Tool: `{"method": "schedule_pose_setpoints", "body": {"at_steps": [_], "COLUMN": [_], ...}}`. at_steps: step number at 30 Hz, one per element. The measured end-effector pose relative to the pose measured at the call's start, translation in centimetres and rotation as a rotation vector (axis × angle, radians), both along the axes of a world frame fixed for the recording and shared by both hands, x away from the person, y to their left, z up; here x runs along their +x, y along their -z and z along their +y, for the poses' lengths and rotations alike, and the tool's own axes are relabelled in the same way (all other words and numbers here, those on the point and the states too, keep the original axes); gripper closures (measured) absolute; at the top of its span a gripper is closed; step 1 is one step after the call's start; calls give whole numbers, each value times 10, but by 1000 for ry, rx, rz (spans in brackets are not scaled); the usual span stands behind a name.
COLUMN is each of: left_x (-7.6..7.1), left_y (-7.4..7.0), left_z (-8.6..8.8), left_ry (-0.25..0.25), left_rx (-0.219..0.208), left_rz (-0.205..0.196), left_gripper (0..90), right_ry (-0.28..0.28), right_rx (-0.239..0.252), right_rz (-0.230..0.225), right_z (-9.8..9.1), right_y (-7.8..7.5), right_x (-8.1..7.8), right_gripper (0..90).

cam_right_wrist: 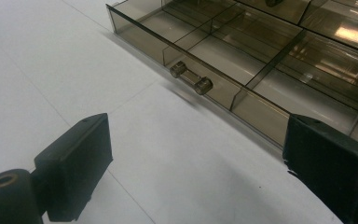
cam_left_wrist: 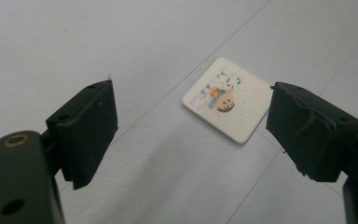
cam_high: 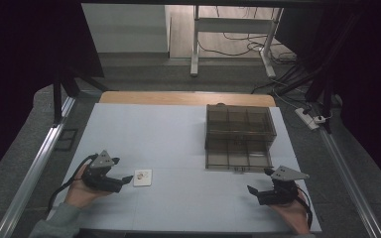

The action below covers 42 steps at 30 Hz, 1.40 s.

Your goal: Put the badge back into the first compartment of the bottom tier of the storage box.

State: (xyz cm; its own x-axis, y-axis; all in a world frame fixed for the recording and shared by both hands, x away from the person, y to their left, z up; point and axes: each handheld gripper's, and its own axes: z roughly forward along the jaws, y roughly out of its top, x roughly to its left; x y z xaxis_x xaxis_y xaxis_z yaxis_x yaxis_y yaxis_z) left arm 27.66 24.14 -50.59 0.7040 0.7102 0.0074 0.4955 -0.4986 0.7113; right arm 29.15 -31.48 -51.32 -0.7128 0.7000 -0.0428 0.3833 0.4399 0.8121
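From above, the left gripper (cam_high: 124, 179) sits just beside a small white card (cam_high: 142, 177) on the table (cam_high: 178, 144). Its own view shows jaws wide, empty, the card (cam_left_wrist: 227, 99) lying flat, perhaps cartoon-printed. The right gripper (cam_right_wrist: 196, 172) gapes near the smoky drawer (cam_right_wrist: 261, 56).

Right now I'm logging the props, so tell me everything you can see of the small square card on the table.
The card is small, square, white, with rounded corners and a colourful cartoon print on top. It looks like thick cardboard. It lies flat on the pale table, just ahead of the open left gripper, which does not touch it.
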Motion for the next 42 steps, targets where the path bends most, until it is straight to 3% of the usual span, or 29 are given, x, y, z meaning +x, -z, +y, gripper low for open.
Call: {"method": "schedule_pose_setpoints", "body": {"at_steps": [10,24,33,42], "left_x": [10,23,31,40], "left_y": [0,-2,0,1], "left_z": [-9,-19,-23,-35], "left_ry": [57,118,161,226], "left_rx": [22,72,72,110], "left_rz": [30,23,51,81], "left_gripper": [169,186,182,179], "right_ry": [1,10,8,-7], "right_rx": [-7,-10,-14,-13], "right_rz": [2,0,0,15], "right_z": [1,1,2,3], "right_y": [1,1,0,2], "right_x": [1,0,-1,0], "right_gripper": [77,74,72,72]}}
